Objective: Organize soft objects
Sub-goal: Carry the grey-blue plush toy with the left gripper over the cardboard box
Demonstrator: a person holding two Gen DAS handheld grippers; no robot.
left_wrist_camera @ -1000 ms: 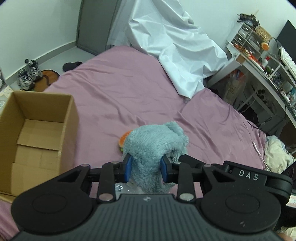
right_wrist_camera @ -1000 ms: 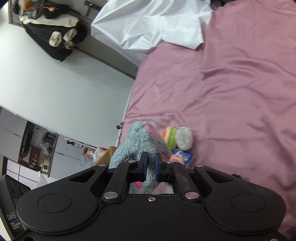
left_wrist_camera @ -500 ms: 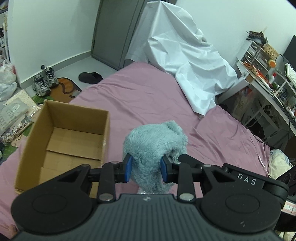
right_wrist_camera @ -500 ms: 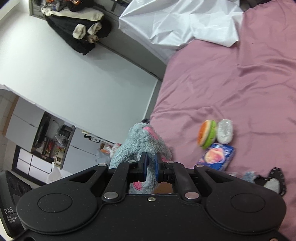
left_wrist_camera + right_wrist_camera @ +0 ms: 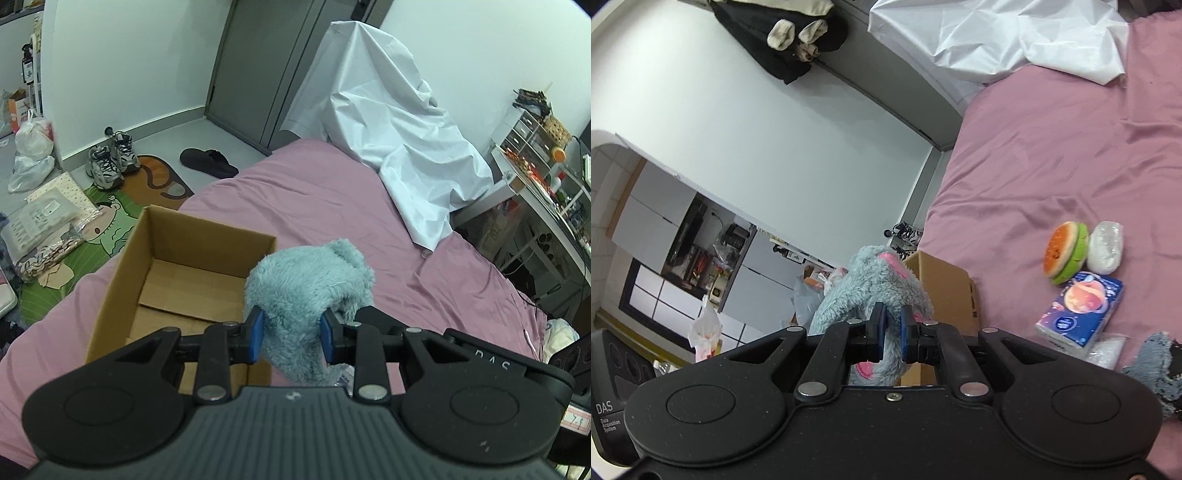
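While held aloft by both tools: blue-grey plush toy [image 5: 308, 291] off the bed, next to the near right corner of the cardboard box [image 5: 177, 266].
Left gripper [image 5: 291, 334]: blue pads [image 5: 255, 335] pressed into the plush body on either side, fur bulging between; clamped on the toy.
Right gripper [image 5: 891, 330]: pads nearly together, pinching a thin fold of the same toy near its pink ear patch; clamped on the toy.
Box: open-topped, standing on the pink bedsheet [image 5: 325, 199] by the bed's left edge; only bare cardboard showing in the visible part of the floor.
Step in hand: judged as carry phase, toy being brought to the box for stowing.
Progress: judged early; hamburger-shaped plush [image 5: 1067, 256], white wrapped bundle [image 5: 1106, 246], tissue pack [image 5: 1080, 314] and a grey-black fuzzy item [image 5: 1156, 365] lying loose on the sheet in the right wrist view.
Next move calls for: shifting left so the toy's bulk sits over the opening, lowering past the rim, then releasing both grips together.
Risk: trailing limb snagging on the box wall and tipping the light carton.
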